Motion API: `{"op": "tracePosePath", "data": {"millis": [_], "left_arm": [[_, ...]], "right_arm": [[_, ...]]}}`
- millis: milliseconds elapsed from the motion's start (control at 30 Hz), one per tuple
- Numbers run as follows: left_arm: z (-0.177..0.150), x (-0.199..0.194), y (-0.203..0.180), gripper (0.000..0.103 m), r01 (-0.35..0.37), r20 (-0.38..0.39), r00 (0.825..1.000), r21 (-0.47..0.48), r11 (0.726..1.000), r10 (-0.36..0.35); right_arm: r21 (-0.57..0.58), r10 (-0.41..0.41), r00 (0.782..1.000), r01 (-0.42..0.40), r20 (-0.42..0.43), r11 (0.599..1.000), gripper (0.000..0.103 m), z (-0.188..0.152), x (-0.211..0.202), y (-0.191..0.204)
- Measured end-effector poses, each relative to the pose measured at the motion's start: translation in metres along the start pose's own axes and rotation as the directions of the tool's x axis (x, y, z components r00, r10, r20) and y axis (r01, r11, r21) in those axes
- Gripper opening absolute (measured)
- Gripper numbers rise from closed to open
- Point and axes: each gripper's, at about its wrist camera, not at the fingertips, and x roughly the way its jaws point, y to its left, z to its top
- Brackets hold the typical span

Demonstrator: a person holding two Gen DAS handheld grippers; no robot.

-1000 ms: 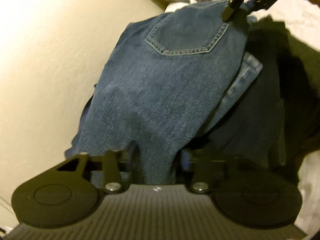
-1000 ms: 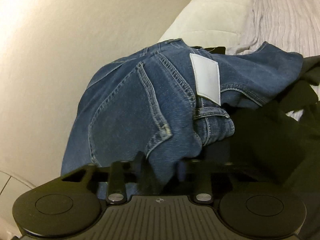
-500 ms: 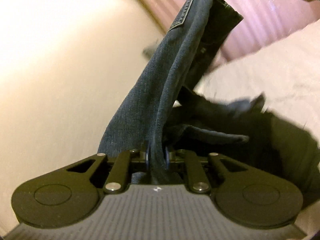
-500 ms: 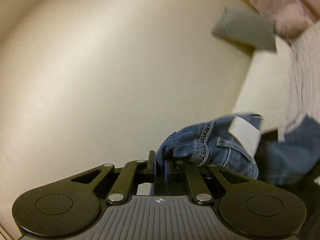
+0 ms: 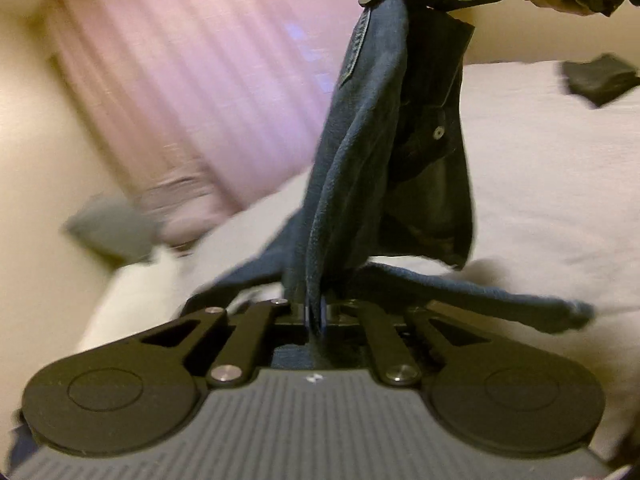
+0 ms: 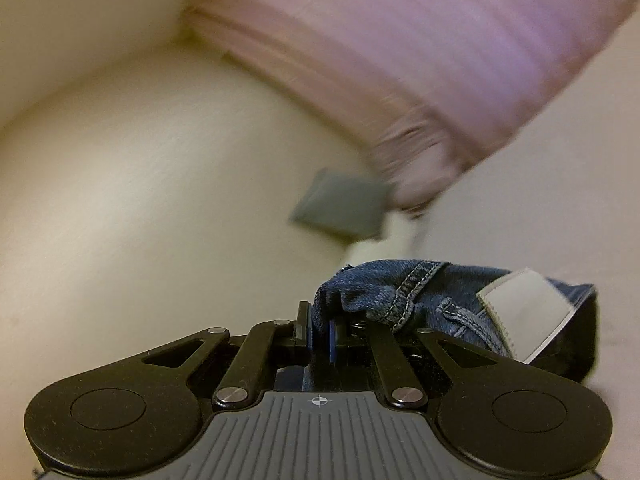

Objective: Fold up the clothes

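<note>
Left gripper [image 5: 315, 314] clamped on jeans [image 5: 360, 168]; right gripper [image 6: 320, 330] clamped on waistband end, far and higher. Jeans hang stretched between them, leg trailing on bed [image 5: 540, 208].

- Warm, dim indoor light – a yellowish cast on the wall [image 6: 120, 160].
- Motion blur smears the pink curtain [image 5: 192, 80] and the grey pillow [image 6: 344, 208] in both views.
- Fisheye bending curves the edges; corners go dark.
- The jeans [image 5: 360, 160] read nearly black in shadow – their underside loses detail.
</note>
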Motion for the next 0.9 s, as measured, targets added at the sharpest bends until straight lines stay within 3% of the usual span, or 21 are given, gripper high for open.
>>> {"op": "tracePosePath", "data": {"millis": [200,367,500,667,767,900], "left_arm": [[0.054,0.001,-0.109,0.004,0.183,0.004,0.983,0.045,0.982,-0.183],[0.094,0.003,-0.130,0.004,0.286,0.076,0.951,0.145,0.947,-0.299],[0.124,0.004,-0.120,0.004,0.326,0.157,0.921,0.185,0.927,-0.356],[0.134,-0.003,-0.076,0.004,0.323,0.255,0.894,0.203,0.925,-0.368],[0.143,0.004,-0.035,0.004,0.314,0.302,0.880,0.208,0.926,-0.366],[0.176,-0.002,-0.011,0.004,0.311,0.357,0.851,0.249,0.917,-0.386]], "right_arm": [[0.055,-0.190,0.982,0.189,0.022,0.980,0.005,0.014,-0.162,-0.067],[0.136,-0.290,0.950,0.275,0.112,0.952,0.005,0.002,-0.267,-0.075],[0.176,-0.328,0.918,0.293,0.221,0.940,0.005,-0.010,-0.320,-0.062],[0.189,-0.334,0.882,0.284,0.334,0.940,0.005,-0.036,-0.341,-0.026],[0.176,-0.329,0.878,0.283,0.348,0.943,0.006,-0.047,-0.344,0.008],[0.167,-0.325,0.874,0.282,0.362,0.945,0.006,-0.048,-0.352,0.042]]}}
